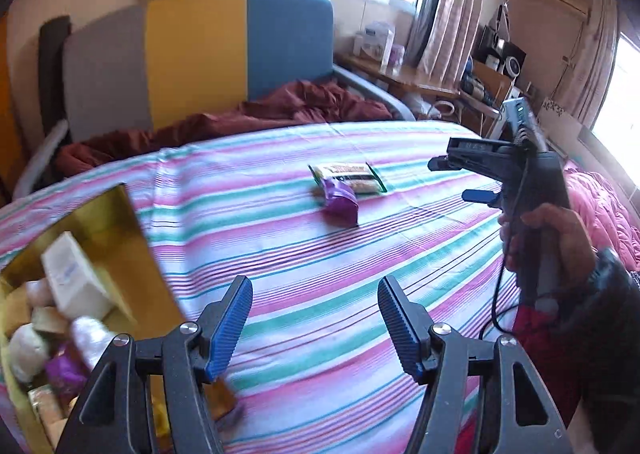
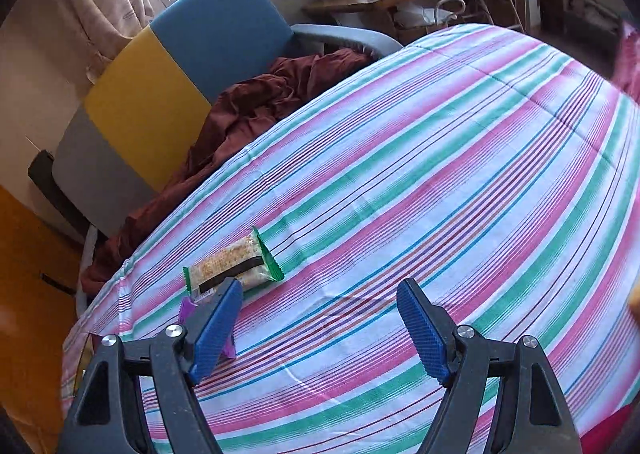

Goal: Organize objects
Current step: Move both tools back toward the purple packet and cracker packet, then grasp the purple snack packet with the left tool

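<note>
A green-edged snack bar packet (image 1: 349,176) and a purple packet (image 1: 341,201) lie together on the striped bedsheet (image 1: 320,274). A yellow box (image 1: 92,254) at the left holds several small packets and a white carton (image 1: 74,280). My left gripper (image 1: 315,324) is open and empty, just right of the box. My right gripper (image 1: 456,180) shows at the right, open, above the sheet. In the right wrist view the right gripper (image 2: 320,328) is open and empty; the snack bar (image 2: 234,266) lies just beyond its left finger, the purple packet (image 2: 188,308) partly hidden behind it.
A grey, yellow and blue headboard (image 1: 192,54) stands at the back with a dark red blanket (image 1: 240,114) below it. A wooden desk (image 1: 404,78) with boxes stands at the back right. A pink quilt (image 1: 600,206) lies at the right edge.
</note>
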Tool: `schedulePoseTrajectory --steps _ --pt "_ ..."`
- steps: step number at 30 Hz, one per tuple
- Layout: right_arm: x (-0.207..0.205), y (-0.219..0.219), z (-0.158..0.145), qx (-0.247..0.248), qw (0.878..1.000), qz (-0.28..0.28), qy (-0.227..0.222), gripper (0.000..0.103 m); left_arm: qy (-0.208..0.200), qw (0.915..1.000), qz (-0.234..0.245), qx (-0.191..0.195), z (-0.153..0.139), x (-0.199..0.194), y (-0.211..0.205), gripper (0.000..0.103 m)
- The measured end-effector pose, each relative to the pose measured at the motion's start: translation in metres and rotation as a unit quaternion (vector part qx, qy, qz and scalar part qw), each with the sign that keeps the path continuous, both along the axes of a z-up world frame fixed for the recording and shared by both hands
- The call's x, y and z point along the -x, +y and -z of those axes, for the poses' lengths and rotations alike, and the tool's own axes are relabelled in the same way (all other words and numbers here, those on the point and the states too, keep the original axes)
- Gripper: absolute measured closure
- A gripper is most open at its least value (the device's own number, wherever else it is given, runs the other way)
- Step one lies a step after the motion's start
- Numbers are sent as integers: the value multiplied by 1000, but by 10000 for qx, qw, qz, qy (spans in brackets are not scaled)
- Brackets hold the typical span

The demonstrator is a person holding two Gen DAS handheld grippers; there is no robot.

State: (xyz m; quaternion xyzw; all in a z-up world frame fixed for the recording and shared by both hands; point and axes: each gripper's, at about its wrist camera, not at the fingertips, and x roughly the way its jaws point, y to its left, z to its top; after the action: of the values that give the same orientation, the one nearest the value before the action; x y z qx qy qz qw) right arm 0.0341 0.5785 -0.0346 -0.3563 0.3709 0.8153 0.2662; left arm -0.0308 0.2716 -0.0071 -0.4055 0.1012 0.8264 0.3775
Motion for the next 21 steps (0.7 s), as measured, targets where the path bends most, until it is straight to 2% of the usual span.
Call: schedulePoseTrajectory --steps 4,6,7,8,11,17,21 --pt "2 -3 1 91 9999 -132 48 22 -296 9994 8 165 16 18 38 37" --pt "4 -5 2 131 9997 -192 34 21 -301 9992 -2 258 23 26 56 33" --pt "4 -5 3 169 9996 -221 28 21 -363 9990 2 276 28 32 64 27" --pt "6 -5 5 229 9995 -239 22 21 -546 9982 -30 263 34 39 73 24" --pt "7 -5 8 411 9988 -278 54 20 -999 9945 -284 144 50 58 89 24" --pt "9 -5 9 565 9975 -389 153 19 -966 9922 -774 171 70 98 125 24" --pt "12 -5 12 683 9965 -458 162 18 -1020 9921 -709 163 81 114 145 25"
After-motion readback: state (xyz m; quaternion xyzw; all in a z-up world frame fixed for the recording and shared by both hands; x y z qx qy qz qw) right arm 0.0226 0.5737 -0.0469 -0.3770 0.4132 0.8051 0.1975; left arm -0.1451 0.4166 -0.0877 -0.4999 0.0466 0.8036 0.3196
